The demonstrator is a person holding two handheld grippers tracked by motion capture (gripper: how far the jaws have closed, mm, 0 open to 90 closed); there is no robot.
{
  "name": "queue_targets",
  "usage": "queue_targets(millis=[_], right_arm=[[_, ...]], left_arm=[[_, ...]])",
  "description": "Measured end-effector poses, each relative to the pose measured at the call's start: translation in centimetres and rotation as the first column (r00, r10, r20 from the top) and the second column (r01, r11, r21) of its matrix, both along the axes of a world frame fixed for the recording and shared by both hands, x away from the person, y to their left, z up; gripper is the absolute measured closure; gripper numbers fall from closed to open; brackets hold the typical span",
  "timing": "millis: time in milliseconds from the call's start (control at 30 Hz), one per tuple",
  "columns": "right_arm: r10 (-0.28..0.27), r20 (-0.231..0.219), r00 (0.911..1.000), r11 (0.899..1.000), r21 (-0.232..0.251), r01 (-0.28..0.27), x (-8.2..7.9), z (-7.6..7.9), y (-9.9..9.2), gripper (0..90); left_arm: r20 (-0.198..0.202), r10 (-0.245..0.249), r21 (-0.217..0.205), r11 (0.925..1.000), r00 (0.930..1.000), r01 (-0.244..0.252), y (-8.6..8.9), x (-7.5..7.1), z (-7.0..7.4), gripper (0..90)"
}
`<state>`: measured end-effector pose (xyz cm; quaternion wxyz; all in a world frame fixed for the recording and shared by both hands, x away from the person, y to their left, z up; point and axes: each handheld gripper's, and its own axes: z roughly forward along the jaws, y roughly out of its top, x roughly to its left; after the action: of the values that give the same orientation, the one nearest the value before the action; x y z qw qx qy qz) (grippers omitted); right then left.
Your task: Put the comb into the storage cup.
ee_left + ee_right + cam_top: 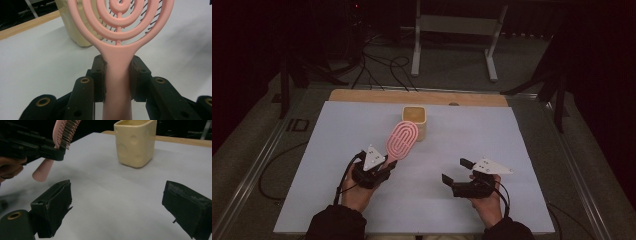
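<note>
The left claw (117, 77) clamps both pads on the handle of the pink plastic hairbrush with a ringed oval head (120, 30), carried above the white tabletop (337, 150). The brush head reaches forward, its tip just before the cream square ceramic cup (414, 120). If the long brush swings or twists in the pads, I judge it could knock the cup. The right claw (459, 172) hangs open and empty, well apart.
</note>
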<state>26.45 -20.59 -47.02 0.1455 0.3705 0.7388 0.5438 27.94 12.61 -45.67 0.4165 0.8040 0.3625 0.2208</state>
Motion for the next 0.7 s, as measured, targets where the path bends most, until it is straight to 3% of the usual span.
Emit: queue_targets(millis=[700], right_arm=[[0.054, 0.013, 0.9984, 0.998, -0.007, -0.054, 0.3, 1.1, 1.8, 8.6]], left_arm=[[0.013, -0.011, -0.004, 0.9999, 0.9999, 0.011, -0.5, -0.2, -0.1, 69.9]])
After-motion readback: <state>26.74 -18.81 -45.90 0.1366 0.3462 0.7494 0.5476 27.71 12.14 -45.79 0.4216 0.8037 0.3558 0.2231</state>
